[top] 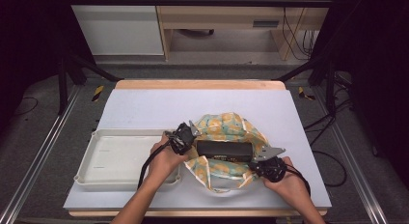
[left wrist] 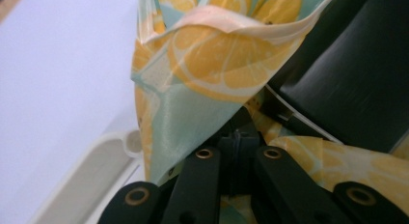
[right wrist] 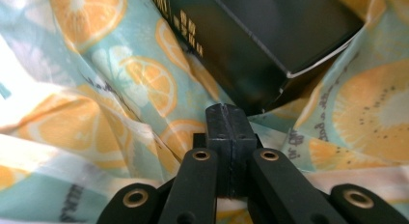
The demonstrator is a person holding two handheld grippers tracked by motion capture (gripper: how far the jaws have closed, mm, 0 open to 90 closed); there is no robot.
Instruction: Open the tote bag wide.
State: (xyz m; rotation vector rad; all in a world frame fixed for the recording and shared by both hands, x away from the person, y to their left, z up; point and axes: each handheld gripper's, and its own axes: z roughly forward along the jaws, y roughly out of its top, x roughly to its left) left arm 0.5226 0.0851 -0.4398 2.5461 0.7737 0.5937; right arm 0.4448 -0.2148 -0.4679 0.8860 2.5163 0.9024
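Observation:
A cloth [top: 226, 127] printed with orange slices lies bunched around a black box [top: 224, 149] at the table's middle front. My left gripper [top: 189, 132] sits at the cloth's left edge, jaws shut. In the left gripper view a fold of cloth [left wrist: 202, 64] stands up against the shut jaws' left side, and the box [left wrist: 347, 84] lies at the right. My right gripper [top: 263, 162] is at the cloth's front right, shut. In the right gripper view its gripper [right wrist: 226, 113] points at the box corner [right wrist: 270, 45] over the cloth [right wrist: 96, 98], with nothing seen between the tips.
A white tray [top: 120, 159] stands at the front left, just left of my left hand; its rim [left wrist: 91, 166] shows in the left gripper view. The pale blue table top [top: 193, 105] stretches behind the cloth. Metal frame rails run along both sides.

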